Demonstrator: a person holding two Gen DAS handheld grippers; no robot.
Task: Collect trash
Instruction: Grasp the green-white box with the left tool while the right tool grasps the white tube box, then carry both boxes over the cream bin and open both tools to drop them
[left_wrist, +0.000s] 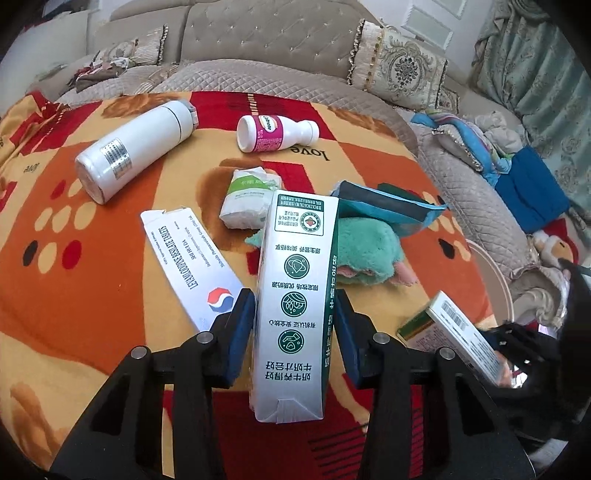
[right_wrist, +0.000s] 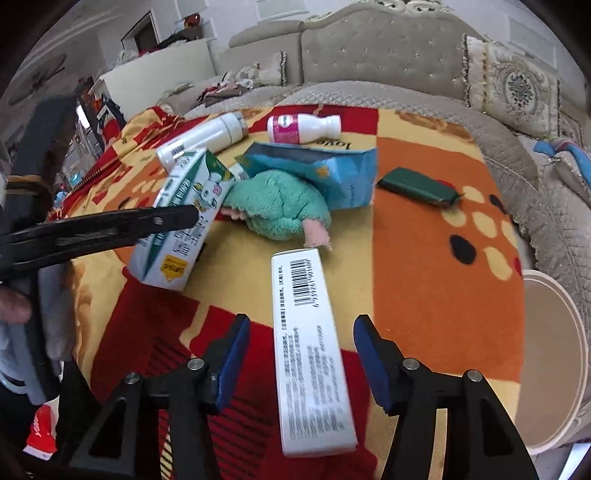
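A white and green milk carton (left_wrist: 295, 295) stands up off the blanket, and my left gripper (left_wrist: 293, 295) is shut on it, its blue pads pressed against both sides. In the right wrist view the same carton (right_wrist: 184, 221) tilts above the table with a black left finger (right_wrist: 166, 219) across it. A long white box with a barcode (right_wrist: 310, 350) lies between the jaws of my right gripper (right_wrist: 302, 319). The jaws stand open, with a gap on each side of the box. That box (left_wrist: 458, 332) also shows at the right edge of the left wrist view.
On the red and orange blanket (left_wrist: 92, 295) lie a white flask (left_wrist: 129, 155), a pink-labelled bottle (left_wrist: 273, 133), a tissue pack (left_wrist: 247, 199), a flat white carton (left_wrist: 184, 258), a blue bag (right_wrist: 325, 170), a green plush toy (right_wrist: 280, 206) and a dark green case (right_wrist: 417, 184). A white bin (right_wrist: 554, 350) stands right. A sofa (right_wrist: 388, 48) is behind.
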